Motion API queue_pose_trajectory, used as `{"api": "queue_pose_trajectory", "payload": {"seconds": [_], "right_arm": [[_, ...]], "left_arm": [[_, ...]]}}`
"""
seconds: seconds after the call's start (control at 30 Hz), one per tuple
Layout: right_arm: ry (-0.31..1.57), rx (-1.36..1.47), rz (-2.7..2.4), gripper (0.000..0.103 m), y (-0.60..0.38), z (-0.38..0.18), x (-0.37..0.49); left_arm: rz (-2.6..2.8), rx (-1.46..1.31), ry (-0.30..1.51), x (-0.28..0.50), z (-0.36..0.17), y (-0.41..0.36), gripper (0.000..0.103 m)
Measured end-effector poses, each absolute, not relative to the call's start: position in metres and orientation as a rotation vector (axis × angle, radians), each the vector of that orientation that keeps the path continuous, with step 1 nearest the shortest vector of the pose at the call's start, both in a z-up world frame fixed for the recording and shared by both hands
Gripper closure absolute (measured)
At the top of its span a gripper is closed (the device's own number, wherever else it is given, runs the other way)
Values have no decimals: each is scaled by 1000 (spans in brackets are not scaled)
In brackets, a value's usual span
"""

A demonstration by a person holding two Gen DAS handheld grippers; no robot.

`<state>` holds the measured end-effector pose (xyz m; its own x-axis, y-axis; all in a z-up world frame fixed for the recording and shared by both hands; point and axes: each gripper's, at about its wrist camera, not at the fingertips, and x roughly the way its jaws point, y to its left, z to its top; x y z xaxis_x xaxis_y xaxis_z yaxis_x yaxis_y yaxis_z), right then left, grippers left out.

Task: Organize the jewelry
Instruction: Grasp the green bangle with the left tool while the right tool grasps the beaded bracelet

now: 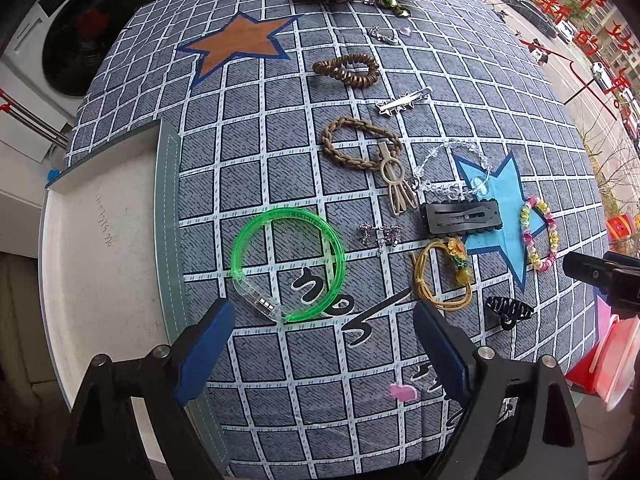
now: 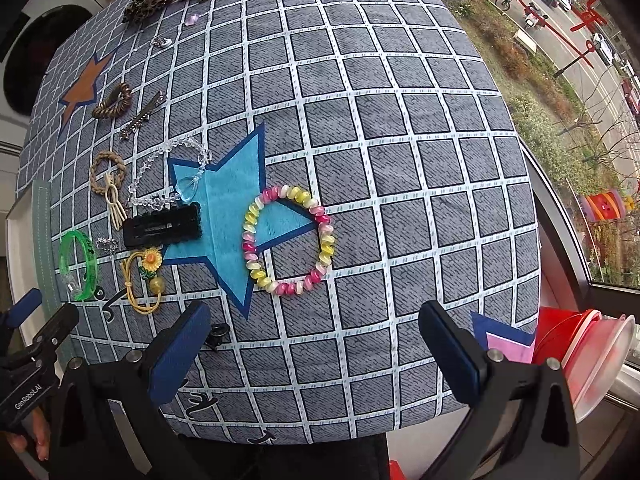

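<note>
Jewelry and hair pieces lie spread on a grey checked cloth (image 1: 280, 152). My left gripper (image 1: 324, 346) points down at the cloth, open and holding nothing, with a green plastic bangle (image 1: 235, 258) just beyond its blue fingertips. My right gripper (image 2: 316, 354) is also open and holding nothing, and a pink, yellow and white beaded bracelet (image 2: 325, 236) lies on a blue star patch just ahead of it. Between the two are a black snap clip (image 1: 460, 220), a yellow elastic with a sunflower (image 1: 440, 280) and a clear crystal bracelet (image 1: 438, 158).
A white open box (image 1: 100, 260) sits at the cloth's left edge. Red and clear plastic containers (image 2: 580, 344) stand off the right edge by a window. Brown hair ties (image 1: 348, 70), a star clip (image 1: 402, 102), a black claw clip (image 1: 508, 310) and scrunchies lie further off.
</note>
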<state>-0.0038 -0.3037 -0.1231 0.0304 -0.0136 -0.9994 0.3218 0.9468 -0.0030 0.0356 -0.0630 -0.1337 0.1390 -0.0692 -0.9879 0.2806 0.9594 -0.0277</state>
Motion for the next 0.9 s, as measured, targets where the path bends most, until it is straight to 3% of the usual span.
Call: {"api": "queue_pose_trajectory", "payload": {"seconds": [0.03,0.17,0.33,0.4,0.57,0.67,0.73,0.77,0.83,0.9], "right_arm": [[1522,253,-265,0,-307,-126,-2],[1520,286,-267,9,-321,-139,6],[1521,278,-244,30,-336,-160,17],[1525,273,-241,35,-345,-172,19],[1502,169,-231,38,-339,-181,24],[1498,129,-213,46,-323,-176,21],[1497,112,-200,58,-312,-174,17],[1497,106,-198,62,-304,-174,16],[1497,100,-192,90,-300,-173,14],[1499,104,-194,93,-292,-178,17]], "left_arm": [[-259,179,1418,38,-137,-65,19],[-248,183,1433,45,-152,-71,20],[-232,190,1421,54,-161,-77,22],[-236,193,1434,55,-164,-80,34],[-223,189,1439,57,-172,-81,40],[-248,203,1419,50,-172,-87,60],[-261,223,1414,47,-172,-91,86],[-268,224,1415,48,-173,-93,88],[-272,209,1420,51,-173,-96,90],[-270,207,1416,50,-172,-94,90]]}}
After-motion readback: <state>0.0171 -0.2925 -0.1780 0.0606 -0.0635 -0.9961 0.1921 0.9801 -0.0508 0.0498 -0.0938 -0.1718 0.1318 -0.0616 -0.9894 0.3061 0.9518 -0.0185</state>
